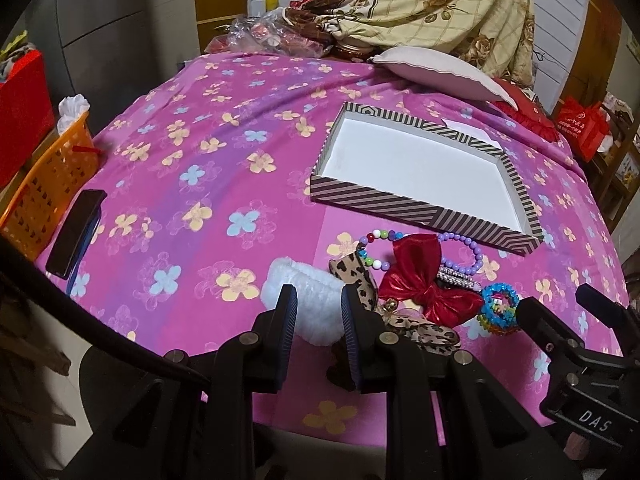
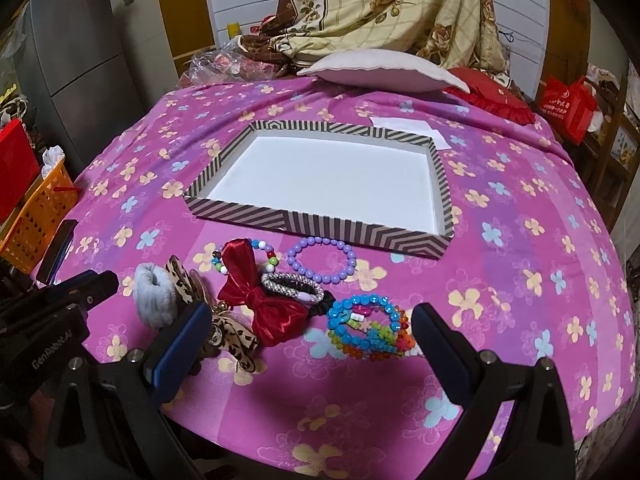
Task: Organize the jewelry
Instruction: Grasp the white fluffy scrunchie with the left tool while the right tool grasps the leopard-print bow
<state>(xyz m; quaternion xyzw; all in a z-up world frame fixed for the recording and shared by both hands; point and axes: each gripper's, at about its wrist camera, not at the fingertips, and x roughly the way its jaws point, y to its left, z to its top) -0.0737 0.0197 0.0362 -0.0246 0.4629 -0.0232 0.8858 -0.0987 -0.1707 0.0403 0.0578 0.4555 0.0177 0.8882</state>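
Note:
A pile of hair accessories and bracelets lies on the pink flowered cloth in front of an empty striped box tray [image 1: 424, 204] [image 2: 320, 228]. It includes a white fluffy scrunchie [image 1: 316, 300] [image 2: 154, 296], a leopard bow [image 1: 356, 276], a red bow [image 1: 424, 280] [image 2: 260, 296], a purple bead bracelet [image 2: 320, 278] and stacked bright beaded bracelets [image 1: 498, 304] [image 2: 368, 328]. My left gripper [image 1: 320, 310] [image 2: 108, 280] hovers partly open just short of the scrunchie, without pressing it. My right gripper [image 2: 312, 332] [image 1: 560, 304] stands wide open, its fingers on either side of the bright bracelets.
A dark phone [image 1: 76, 232] [image 2: 56, 248] lies at the cloth's left edge beside an orange basket [image 1: 48, 184]. A pillow [image 2: 384, 70], a red cushion and a hanging blanket sit behind the tray. A white paper slip [image 2: 408, 128] lies by its far corner.

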